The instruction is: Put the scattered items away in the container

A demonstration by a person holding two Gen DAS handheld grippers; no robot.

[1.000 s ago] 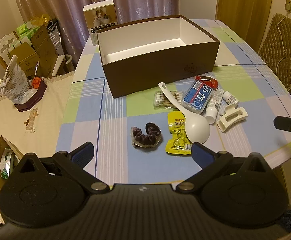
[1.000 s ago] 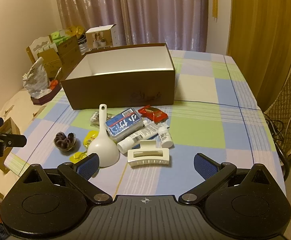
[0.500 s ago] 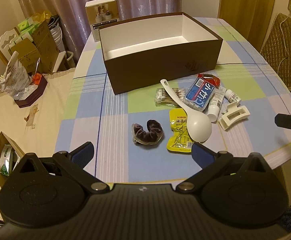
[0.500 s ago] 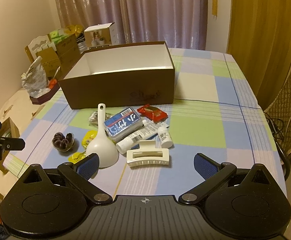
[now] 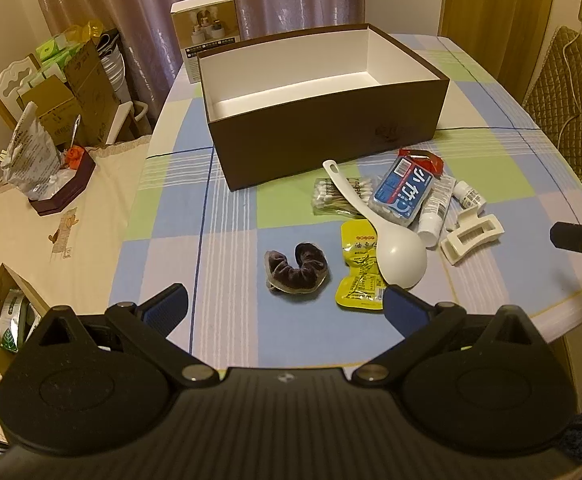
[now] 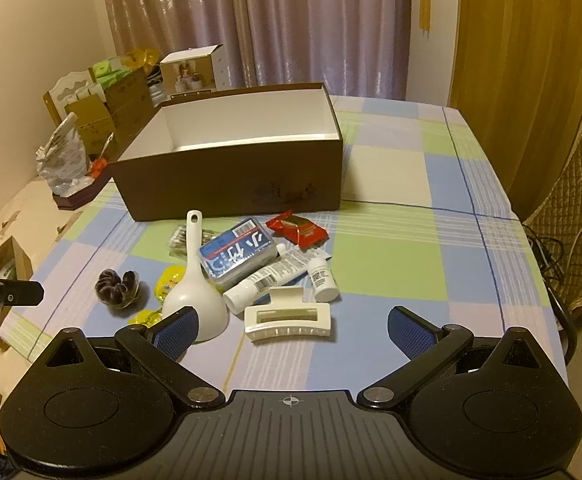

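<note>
The desk [image 5: 231, 208], under a checked cloth, carries an open brown box [image 5: 327, 136] with a white inside — nothing shows in it. All the loose things lie in front of the box, on the near side. Closest to its front wall are a red packet [image 6: 297, 230] and a bag of cotton swabs [image 5: 341, 196]. A white ladle [image 5: 391, 240] lies across the swabs and a yellow sachet [image 5: 357, 280], its bowl pointing away from the box. Beside it sit a blue pack [image 6: 237, 256], a white tube [image 6: 267, 280], a small white bottle [image 6: 323, 280] and a white hair claw [image 6: 289, 320]. A dark scrunchie [image 5: 295, 270] lies apart from the heap, farther from the box.

The left gripper [image 5: 287, 308] hangs over the near desk edge, fingers spread wide and holding nothing. The right gripper [image 6: 291, 326] does likewise — the hair claw lies just ahead between its spread fingers, not touched.
</note>
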